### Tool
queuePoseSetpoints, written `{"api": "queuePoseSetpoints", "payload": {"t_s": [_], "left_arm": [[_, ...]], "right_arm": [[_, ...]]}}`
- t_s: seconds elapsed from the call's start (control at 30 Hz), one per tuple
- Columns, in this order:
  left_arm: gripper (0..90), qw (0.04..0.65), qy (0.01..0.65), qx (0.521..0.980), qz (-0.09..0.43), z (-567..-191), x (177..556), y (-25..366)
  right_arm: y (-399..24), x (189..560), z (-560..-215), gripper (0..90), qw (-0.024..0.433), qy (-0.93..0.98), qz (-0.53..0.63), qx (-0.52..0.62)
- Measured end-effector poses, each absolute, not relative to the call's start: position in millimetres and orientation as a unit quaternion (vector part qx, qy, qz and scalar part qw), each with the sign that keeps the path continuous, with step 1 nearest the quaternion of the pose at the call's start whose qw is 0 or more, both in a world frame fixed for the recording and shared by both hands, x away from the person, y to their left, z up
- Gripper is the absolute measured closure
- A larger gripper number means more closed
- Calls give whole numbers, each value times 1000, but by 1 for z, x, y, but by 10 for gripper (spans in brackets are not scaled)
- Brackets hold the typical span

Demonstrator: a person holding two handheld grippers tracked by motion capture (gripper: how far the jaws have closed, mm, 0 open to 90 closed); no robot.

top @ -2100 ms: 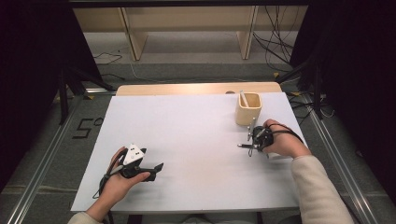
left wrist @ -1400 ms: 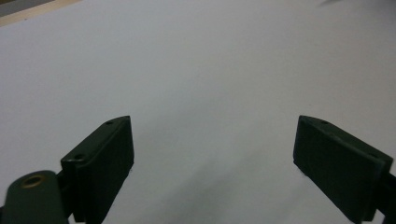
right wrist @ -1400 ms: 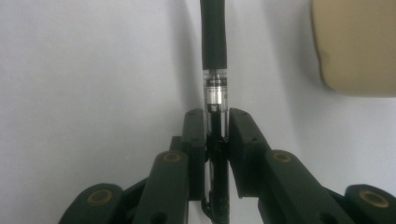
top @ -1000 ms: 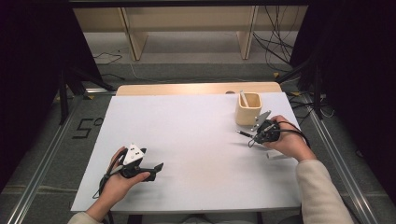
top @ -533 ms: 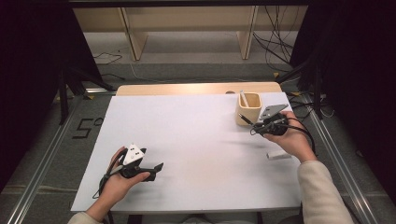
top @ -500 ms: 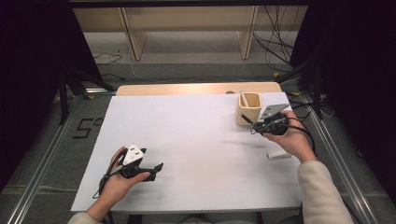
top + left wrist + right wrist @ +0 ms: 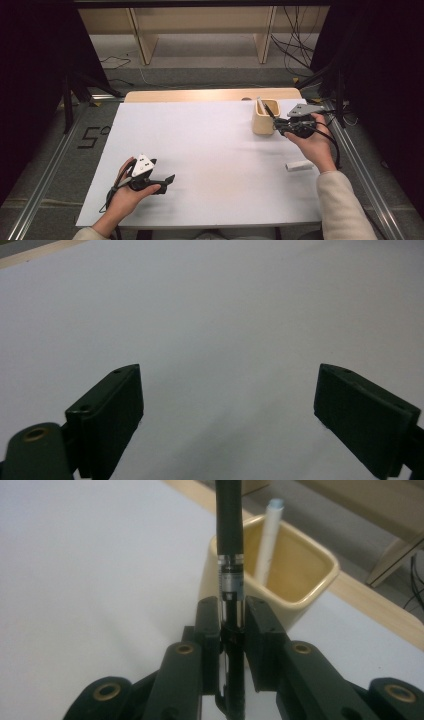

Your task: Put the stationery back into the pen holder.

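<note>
From the high view, the white worktop (image 7: 200, 150) carries one yellow cup (image 7: 263, 120) near its far right edge, one white pen (image 7: 299, 165) lying flat nearer the person on the right, and two tongs, one in each hand. The left tongs (image 7: 167, 178) rest low at the near left, pointing right along the worktop. The right tongs (image 7: 276, 124) are up beside the cup, holding one black pen (image 7: 269, 111) whose far end slants up over the cup's rim; one pale stick stands in the cup. In the left gripper view, the left tongs (image 7: 227, 410) stand wide, with bare worktop between the jaws. In the right gripper view, the right tongs (image 7: 232, 625) are narrow, clamped on the black pen (image 7: 229, 535), whose long axis runs straight away from the jaws toward the cup (image 7: 305, 587); one white stick (image 7: 267, 535) leans inside it.
</note>
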State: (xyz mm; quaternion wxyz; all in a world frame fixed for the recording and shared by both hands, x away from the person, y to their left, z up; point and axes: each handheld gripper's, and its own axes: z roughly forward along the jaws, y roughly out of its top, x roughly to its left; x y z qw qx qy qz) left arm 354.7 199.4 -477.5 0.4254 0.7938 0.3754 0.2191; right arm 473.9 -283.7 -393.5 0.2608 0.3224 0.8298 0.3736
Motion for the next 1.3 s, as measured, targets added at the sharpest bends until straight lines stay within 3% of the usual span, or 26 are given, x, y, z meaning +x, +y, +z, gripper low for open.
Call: {"api": "queuePoseSetpoints", "payload": {"t_s": [0.6,1.3], "left_arm": [[123,425,376,794,218,-478,355,199],[123,427,376,793,218,-478,355,199]], "right_arm": [[-286,491,-371,779,296,730,468,401],[-270,516,-372,779,308,708,475,421]]}}
